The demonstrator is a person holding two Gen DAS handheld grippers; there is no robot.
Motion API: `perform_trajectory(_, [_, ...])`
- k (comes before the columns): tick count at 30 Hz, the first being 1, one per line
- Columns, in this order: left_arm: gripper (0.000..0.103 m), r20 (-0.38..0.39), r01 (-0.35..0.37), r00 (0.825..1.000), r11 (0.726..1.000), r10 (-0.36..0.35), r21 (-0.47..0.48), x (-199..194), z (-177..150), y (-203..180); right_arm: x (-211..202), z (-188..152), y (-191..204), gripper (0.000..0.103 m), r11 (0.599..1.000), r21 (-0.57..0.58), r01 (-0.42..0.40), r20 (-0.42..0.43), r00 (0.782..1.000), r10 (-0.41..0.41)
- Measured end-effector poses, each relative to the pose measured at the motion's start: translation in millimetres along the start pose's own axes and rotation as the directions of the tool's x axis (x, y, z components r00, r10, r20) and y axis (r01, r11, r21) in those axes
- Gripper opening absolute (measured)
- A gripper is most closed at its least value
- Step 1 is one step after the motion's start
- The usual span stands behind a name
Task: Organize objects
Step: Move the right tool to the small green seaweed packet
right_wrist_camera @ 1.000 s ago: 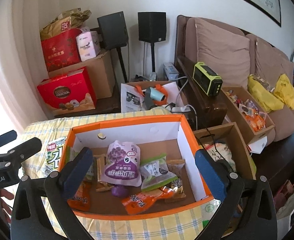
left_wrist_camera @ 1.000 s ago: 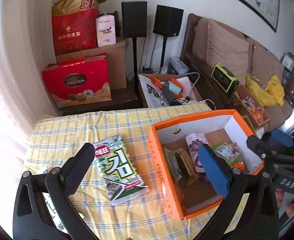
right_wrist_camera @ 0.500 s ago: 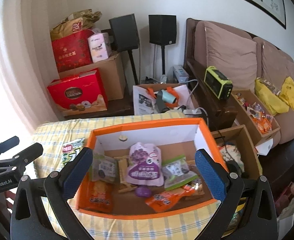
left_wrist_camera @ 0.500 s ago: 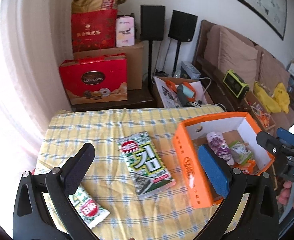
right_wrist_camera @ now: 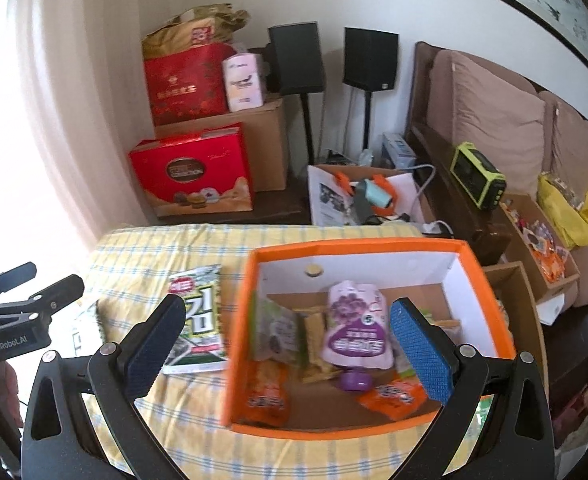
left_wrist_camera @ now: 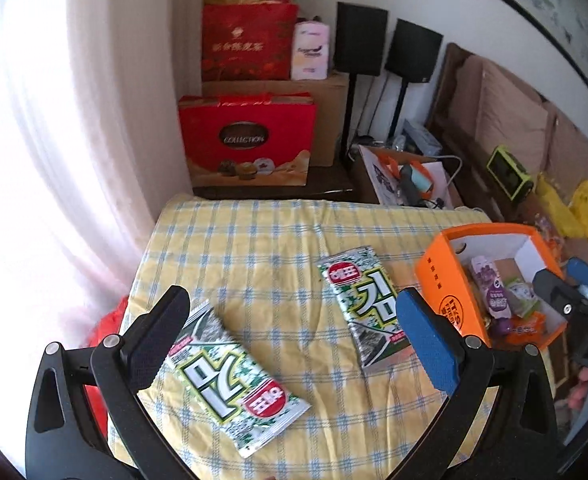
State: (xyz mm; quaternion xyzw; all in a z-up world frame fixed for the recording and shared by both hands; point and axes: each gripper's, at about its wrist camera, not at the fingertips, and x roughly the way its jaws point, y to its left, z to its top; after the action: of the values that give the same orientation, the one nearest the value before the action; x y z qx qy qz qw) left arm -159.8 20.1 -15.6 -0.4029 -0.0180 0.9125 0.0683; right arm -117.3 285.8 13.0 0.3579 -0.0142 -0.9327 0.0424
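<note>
Swinging away from the orange box (left_wrist_camera: pixel 446 292), the left tool (left_wrist_camera: pixel 294 344), spread and empty, now frames a seaweed packet (left_wrist_camera: pixel 230 376) on the desk (left_wrist_camera: pixel 254 240), likely next; the right tool (right_wrist_camera: pixel 286 352) hangs spread over the box.

Beyond the tabletop I note a red gift box (left_wrist_camera: pixel 248 142) against a brown carton (left_wrist_camera: pixel 326 116). A red bag (left_wrist_camera: pixel 248 42) and a white pack (left_wrist_camera: pixel 310 51) sit on that carton. Two black speakers (right_wrist_camera: pixel 336 58) stand beside it. A green-framed device (right_wrist_camera: pixel 479 179) rests near the sofa cushions (right_wrist_camera: pixel 498 120).
</note>
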Motion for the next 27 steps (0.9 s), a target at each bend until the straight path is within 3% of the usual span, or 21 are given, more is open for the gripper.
perform_trajectory(8, [0.103, 0.017, -0.074, 0.997, 0.997, 0.074, -0.002, -6.3, -3.9, 35.0, 8.3, -1.0, 32.7, 0.103, 0.998, -0.048, -0.049, -0.019, 0.999, 0.048])
perform_trajectory(18, [0.103, -0.058, -0.045, 0.998, 0.981, 0.035, -0.190, 3.0, -15.8, 84.3, 24.3, -2.5, 70.1, 0.103, 0.989, -0.110, -0.098, -0.049, 0.994, 0.093])
perform_trajectory(27, [0.103, -0.140, -0.068, 0.989, 0.981, 0.043, -0.181, 33.3, -35.5, 94.8, 51.3, -7.0, 106.0, 0.095, 0.973, -0.187, -0.134, -0.132, 0.985, 0.110])
